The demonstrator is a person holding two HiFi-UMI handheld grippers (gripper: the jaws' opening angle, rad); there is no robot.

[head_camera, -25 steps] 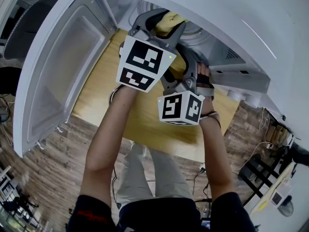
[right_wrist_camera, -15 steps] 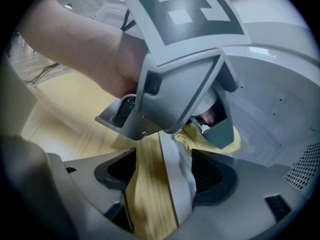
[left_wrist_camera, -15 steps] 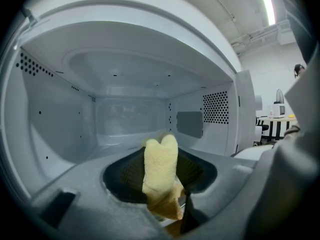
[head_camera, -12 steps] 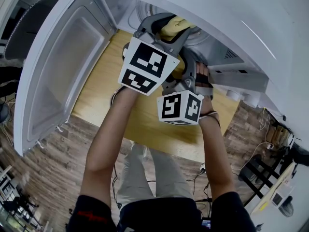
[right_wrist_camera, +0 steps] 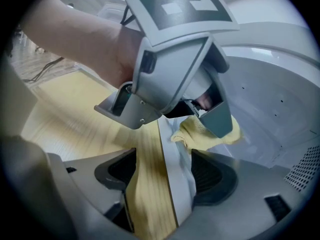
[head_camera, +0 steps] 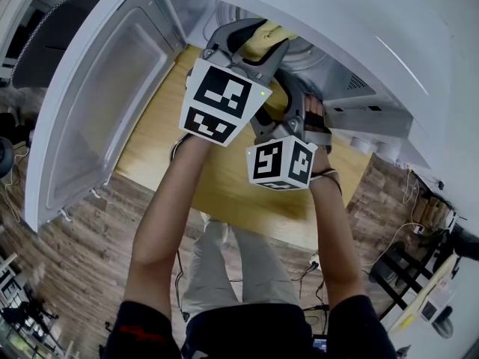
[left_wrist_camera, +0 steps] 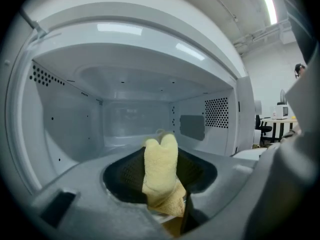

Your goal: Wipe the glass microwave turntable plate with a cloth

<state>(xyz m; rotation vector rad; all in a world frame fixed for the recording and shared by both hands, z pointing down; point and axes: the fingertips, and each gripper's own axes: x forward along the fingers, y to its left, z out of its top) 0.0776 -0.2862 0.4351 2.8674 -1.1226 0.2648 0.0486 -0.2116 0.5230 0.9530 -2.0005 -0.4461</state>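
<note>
My left gripper is at the mouth of the open white microwave, shut on a folded yellow cloth. In the left gripper view the cloth stands upright between the jaws, with the microwave's bare cavity behind it. A curved grey rim just past the cloth looks like the glass turntable plate; most of it is hidden. My right gripper sits just below and behind the left one. Its jaws are open, with only the table and the microwave's front edge between them. The right gripper view shows the left gripper and cloth from behind.
The microwave door hangs wide open at the left. The microwave stands on a light wooden table whose near edge is by the person's legs. Cables and wood-pattern floor lie below. Perforated vents line the cavity's right wall.
The left gripper with the cloth swung slightly to the right and has come back left. The right gripper has barely moved.
</note>
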